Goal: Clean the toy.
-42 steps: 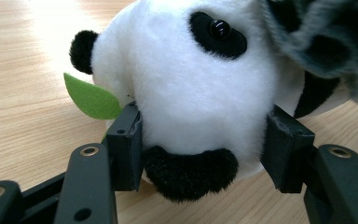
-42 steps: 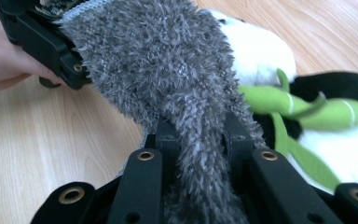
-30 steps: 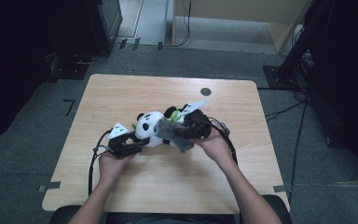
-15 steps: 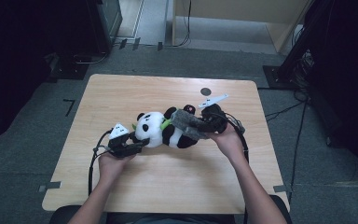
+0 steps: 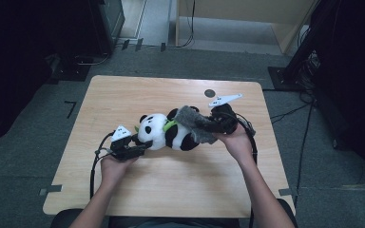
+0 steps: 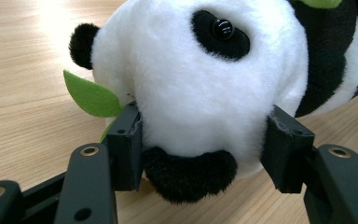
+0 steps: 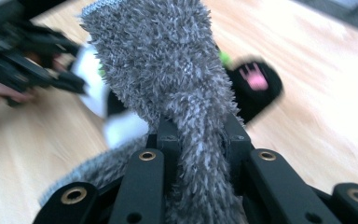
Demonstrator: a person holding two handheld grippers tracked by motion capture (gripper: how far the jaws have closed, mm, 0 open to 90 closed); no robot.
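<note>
Two grips hold at once: my left gripper (image 6: 200, 144) clamps the head of the black-and-white plush panda (image 5: 164, 132) lying mid-way on the pale wooden table (image 5: 123, 95); my right gripper (image 7: 198, 140) is pinched shut on the fuzzy grey cloth (image 5: 195, 122) draped over its body. I judge the cloth is being drawn off; pull level and slowly, head pinned; avoid snagging the green felt leaf (image 6: 91, 95).

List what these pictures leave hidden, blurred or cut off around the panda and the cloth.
- Black-and-white plush panda: in the high view the fuzzy grey cloth covers its lower body.
- Panda's body: cut off by the left gripper view's right edge.
- Left gripper: blurred in the right gripper view.
- Small dark round spot on the wooden table: too small to identify.
</note>
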